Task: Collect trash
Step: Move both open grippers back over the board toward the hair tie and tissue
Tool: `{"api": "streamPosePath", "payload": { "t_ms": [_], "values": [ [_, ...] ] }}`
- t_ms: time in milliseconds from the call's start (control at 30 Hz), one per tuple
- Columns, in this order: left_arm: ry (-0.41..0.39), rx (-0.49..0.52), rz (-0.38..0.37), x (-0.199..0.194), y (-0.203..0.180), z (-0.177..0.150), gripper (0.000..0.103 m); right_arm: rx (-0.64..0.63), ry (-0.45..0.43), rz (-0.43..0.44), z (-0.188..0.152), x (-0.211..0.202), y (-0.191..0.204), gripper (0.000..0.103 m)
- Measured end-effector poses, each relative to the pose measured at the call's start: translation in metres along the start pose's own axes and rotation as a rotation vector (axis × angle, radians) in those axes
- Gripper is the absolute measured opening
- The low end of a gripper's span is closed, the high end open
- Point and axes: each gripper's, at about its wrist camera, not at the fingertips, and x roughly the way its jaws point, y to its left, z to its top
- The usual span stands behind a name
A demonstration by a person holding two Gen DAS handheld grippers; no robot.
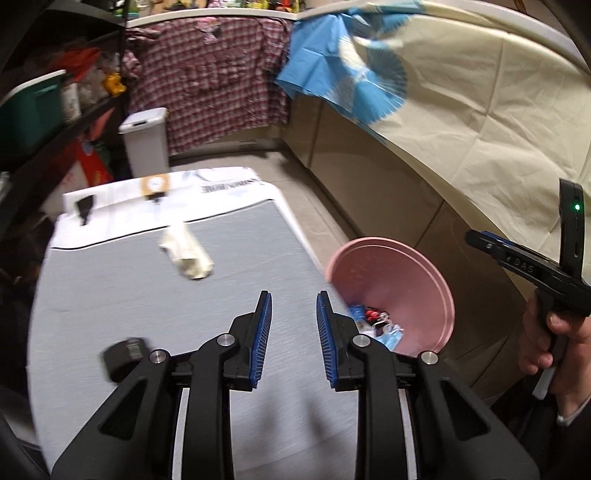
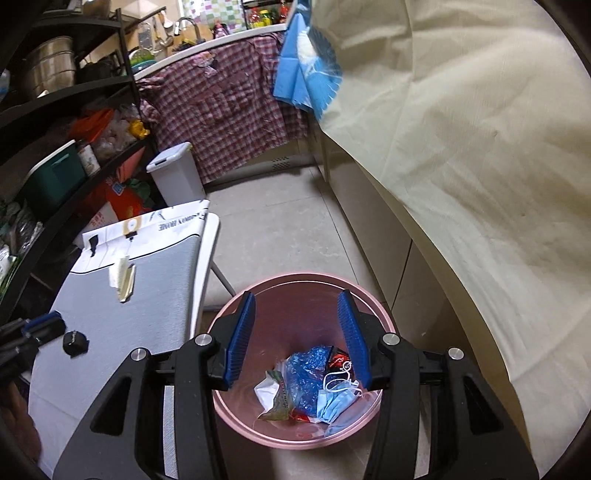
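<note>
Trash remaining: crumpled paper wad (image 1: 186, 253) and small black object (image 1: 123, 356) on the grey tabletop (image 1: 110, 295). Left gripper (image 1: 293, 314) hovers above tabletop edge, fingers apart, empty. Right gripper (image 2: 297, 332) hangs over the pink bin (image 2: 380, 314), fingers apart, empty. Bin holds face mask (image 2: 338, 400), blue plastic (image 2: 306, 373), wrappers.

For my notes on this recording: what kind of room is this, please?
Probably a home kitchen or utility corner: a faucet by the counter at the back, steel pots on a black shelf rack, and a tiled floor beside the cabinets.
</note>
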Motion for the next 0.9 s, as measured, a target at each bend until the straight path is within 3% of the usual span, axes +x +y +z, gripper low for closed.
{"api": "streamPosePath", "payload": {
  "t_ms": [200, 467, 633, 700, 900],
  "values": [
    [-0.017, -0.013, 0.062, -0.03, 0.055, -0.01, 0.025, -0.035, -0.044, 0.021, 0.0, -0.019, 0.013, 0.047],
    [0.017, -0.265, 0.131, -0.01, 0.141, -0.042, 0.025, -0.086, -0.043, 0.054, -0.003, -0.022, 0.041, 0.047],
    [0.066, -0.343, 0.131, 0.011, 0.164, -0.055, 0.029, -0.158, -0.027, 0.079, -0.01, -0.016, 0.07, 0.047],
    [0.083, -0.359, 0.123, 0.018, 0.169, -0.059, 0.043, -0.193, -0.015, 0.09, -0.013, -0.012, 0.081, 0.047],
    [0.124, -0.394, 0.111, 0.039, 0.174, -0.063, 0.045, -0.289, 0.002, 0.098, -0.023, 0.001, 0.106, 0.047]
  ]
}}
